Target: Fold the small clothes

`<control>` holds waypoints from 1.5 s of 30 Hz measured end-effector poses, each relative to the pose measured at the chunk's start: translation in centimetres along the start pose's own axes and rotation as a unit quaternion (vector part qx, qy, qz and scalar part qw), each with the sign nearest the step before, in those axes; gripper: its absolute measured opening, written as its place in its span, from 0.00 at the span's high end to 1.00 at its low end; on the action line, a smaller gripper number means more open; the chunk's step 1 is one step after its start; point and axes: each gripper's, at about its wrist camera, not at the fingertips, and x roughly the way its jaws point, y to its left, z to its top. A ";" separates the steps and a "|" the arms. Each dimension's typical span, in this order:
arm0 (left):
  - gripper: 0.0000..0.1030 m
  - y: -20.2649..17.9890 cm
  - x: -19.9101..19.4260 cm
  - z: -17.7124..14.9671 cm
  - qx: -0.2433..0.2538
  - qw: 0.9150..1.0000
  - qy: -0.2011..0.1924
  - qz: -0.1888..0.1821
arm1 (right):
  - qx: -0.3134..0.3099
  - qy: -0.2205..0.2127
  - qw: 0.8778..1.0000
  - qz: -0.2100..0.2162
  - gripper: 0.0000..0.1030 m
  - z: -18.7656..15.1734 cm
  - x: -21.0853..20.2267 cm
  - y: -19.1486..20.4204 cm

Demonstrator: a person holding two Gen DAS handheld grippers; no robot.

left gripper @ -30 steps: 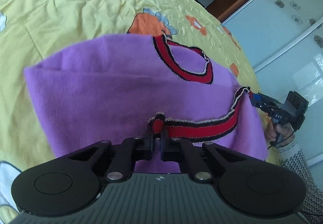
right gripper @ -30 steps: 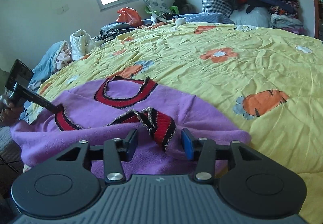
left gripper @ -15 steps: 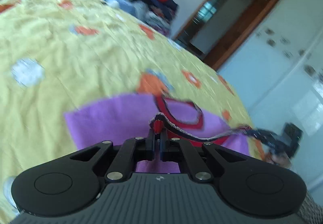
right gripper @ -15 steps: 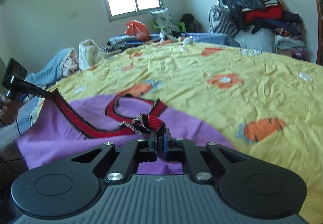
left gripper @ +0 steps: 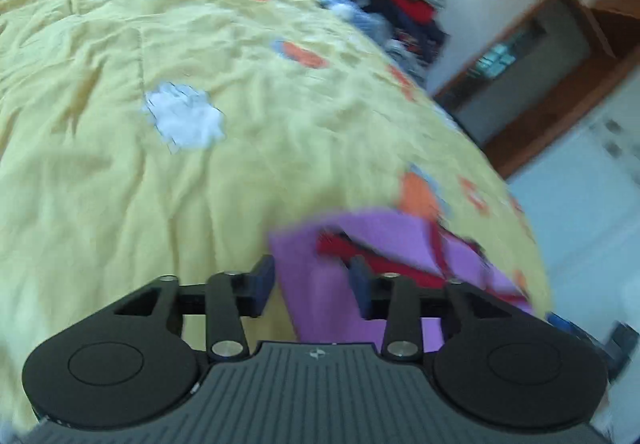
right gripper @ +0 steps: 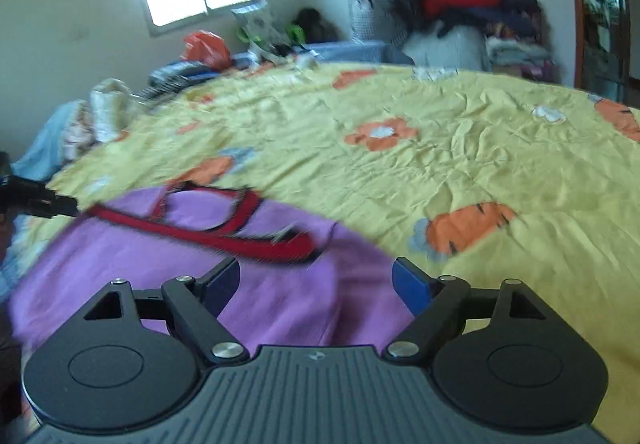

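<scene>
The purple garment with red trim lies flat on the yellow bedspread of the bed. The right gripper has just been opening; its jaws stand wide and released, the garment's near edge lying below and between them, unpressed. The left gripper has also just been opening; it hangs partly spread over the garment's left corner, grasping nothing. Both views are blurred.
</scene>
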 end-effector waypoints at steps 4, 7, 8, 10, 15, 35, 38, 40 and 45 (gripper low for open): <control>0.30 -1.5 -3.5 -5.6 0.050 0.997 0.052 -0.024 | 0.036 0.008 0.999 0.006 0.29 -4.6 -4.9 0.9; 0.21 -1.8 -5.0 -9.9 0.072 0.994 0.071 -0.033 | 0.056 0.009 0.998 0.016 0.32 -7.5 -7.0 1.9; 0.16 -1.7 -5.1 -10.9 0.071 0.994 0.078 -0.031 | 0.063 0.015 0.998 0.023 0.32 -8.2 -7.1 2.1; 0.11 -1.2 -4.5 -12.4 0.065 0.994 0.084 -0.034 | 0.066 0.025 0.997 0.026 0.33 -9.3 -6.6 2.5; 0.94 -0.7 -2.2 -13.5 0.024 0.994 0.097 -0.048 | 0.034 0.042 0.998 0.024 0.91 -10.0 -5.2 5.4; 0.90 -0.2 -7.6 -11.2 0.100 0.991 0.082 0.019 | -0.033 0.029 0.997 -0.056 0.28 -7.0 -9.3 5.2; 0.08 -6.1 -7.4 -8.8 0.151 0.988 0.024 0.022 | -0.064 0.013 0.996 -0.059 0.30 -3.7 -6.3 7.0; 0.06 -9.7 -4.8 -8.2 0.162 0.987 0.015 0.000 | -0.095 0.010 0.992 -0.080 0.30 -1.8 -2.5 8.3; 0.10 -14.0 4.8 -7.1 0.169 0.984 0.015 0.056 | -0.055 0.036 0.996 -0.052 0.30 1.2 7.8 8.5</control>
